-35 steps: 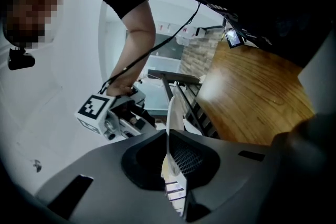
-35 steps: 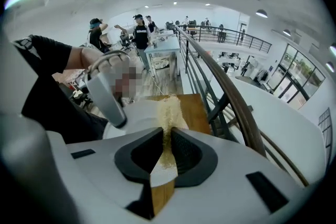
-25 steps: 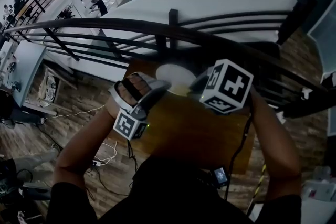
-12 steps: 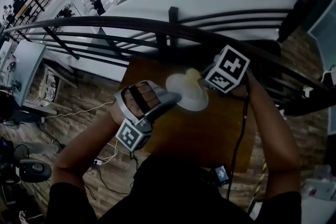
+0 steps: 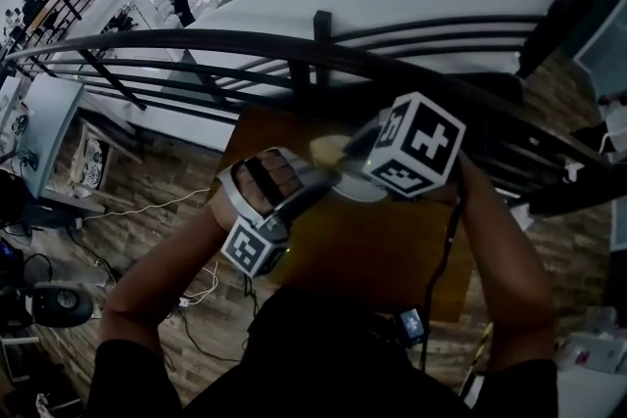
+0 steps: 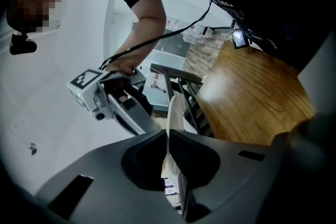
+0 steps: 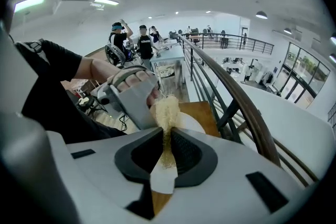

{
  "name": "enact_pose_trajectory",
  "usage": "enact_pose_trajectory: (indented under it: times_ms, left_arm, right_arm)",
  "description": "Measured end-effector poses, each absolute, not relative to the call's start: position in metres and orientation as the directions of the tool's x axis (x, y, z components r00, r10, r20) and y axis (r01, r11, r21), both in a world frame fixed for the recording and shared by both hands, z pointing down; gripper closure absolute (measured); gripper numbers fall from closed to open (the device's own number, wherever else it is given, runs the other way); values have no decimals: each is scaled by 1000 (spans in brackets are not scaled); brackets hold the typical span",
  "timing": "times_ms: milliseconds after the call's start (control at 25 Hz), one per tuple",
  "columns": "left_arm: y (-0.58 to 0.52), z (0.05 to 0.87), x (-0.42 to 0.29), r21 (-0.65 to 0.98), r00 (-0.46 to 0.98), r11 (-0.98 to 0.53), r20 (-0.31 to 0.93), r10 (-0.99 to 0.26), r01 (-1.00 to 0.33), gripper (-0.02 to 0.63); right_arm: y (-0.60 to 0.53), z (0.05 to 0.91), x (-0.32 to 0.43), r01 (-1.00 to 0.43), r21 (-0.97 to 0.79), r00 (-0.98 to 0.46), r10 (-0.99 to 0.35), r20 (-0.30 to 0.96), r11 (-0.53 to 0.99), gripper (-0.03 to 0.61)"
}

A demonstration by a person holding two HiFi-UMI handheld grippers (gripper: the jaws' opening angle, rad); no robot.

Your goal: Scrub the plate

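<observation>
In the head view my left gripper [image 5: 326,179] holds a white plate [image 5: 361,192] by its rim above the wooden table [image 5: 392,255]. The left gripper view shows that plate [image 6: 174,112] edge-on, with the left gripper [image 6: 169,138] shut on it. My right gripper [image 7: 167,135] is shut on a pale yellow fibrous scrubber [image 7: 167,108], whose tip lies against the plate [image 7: 193,124]. From the head view the right gripper's marker cube [image 5: 414,146] hides much of the plate, and the scrubber [image 5: 328,149] shows at its upper left edge.
A dark curved railing [image 5: 294,49] runs just beyond the table's far edge, with a drop to a lower floor behind it. Cables [image 5: 201,284] lie on the wood floor to the left. Several people [image 7: 131,42] stand farther back in the right gripper view.
The right gripper swung away toward the railing, which left the plate's face open to view. It has come back over the plate with the scrubber. The left gripper kept hold of the plate.
</observation>
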State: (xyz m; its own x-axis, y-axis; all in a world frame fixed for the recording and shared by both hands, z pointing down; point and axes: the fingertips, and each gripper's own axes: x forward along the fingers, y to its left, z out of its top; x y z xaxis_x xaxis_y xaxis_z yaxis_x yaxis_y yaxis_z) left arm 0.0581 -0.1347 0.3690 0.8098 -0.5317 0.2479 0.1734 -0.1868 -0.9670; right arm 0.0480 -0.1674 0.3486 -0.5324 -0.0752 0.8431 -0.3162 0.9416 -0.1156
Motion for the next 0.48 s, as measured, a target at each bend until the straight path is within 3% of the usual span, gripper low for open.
enact_pose_trajectory:
  times_ms: [480]
  left_arm:
    - [-164, 377, 38, -869, 772, -487, 249, -586, -89, 591]
  right_arm:
    - [-180, 385, 126, -510, -118, -504, -185, 844, 852, 528]
